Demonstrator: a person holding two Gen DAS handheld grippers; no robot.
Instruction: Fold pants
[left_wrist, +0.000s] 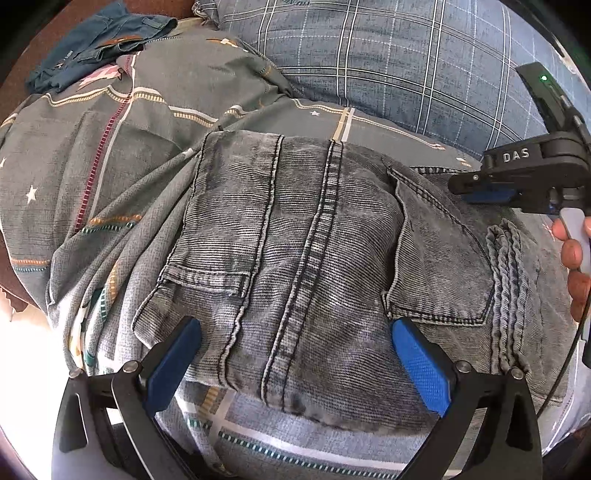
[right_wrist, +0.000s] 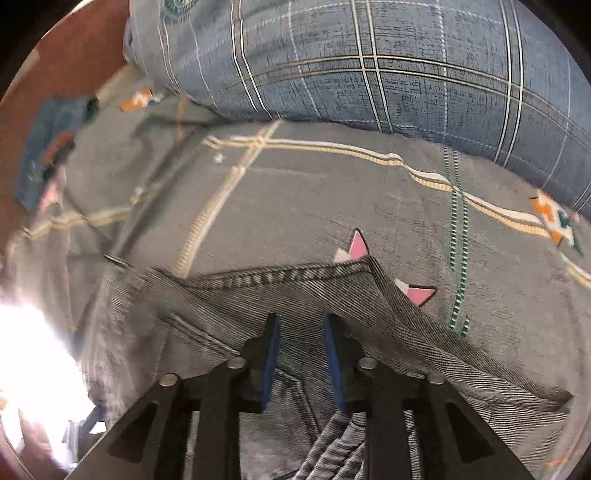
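Grey washed denim pants (left_wrist: 314, 266) lie folded in a compact stack on the patterned grey bedspread (left_wrist: 110, 177). My left gripper (left_wrist: 295, 332) is wide open, its blue pads just above the near edge of the stack, holding nothing. My right gripper (left_wrist: 480, 188) reaches in from the right over the far right corner of the pants. In the right wrist view its blue pads (right_wrist: 271, 354) stand a small gap apart over the pants (right_wrist: 229, 321), and the gripper (right_wrist: 301, 325) is not clamped on the cloth.
A blue plaid pillow (left_wrist: 388, 55) lies along the back, also in the right wrist view (right_wrist: 369, 59). A folded dark blue garment (left_wrist: 99, 40) lies at the far left of the bed. The bed edge drops off at the near left, under bright glare (right_wrist: 33, 362).
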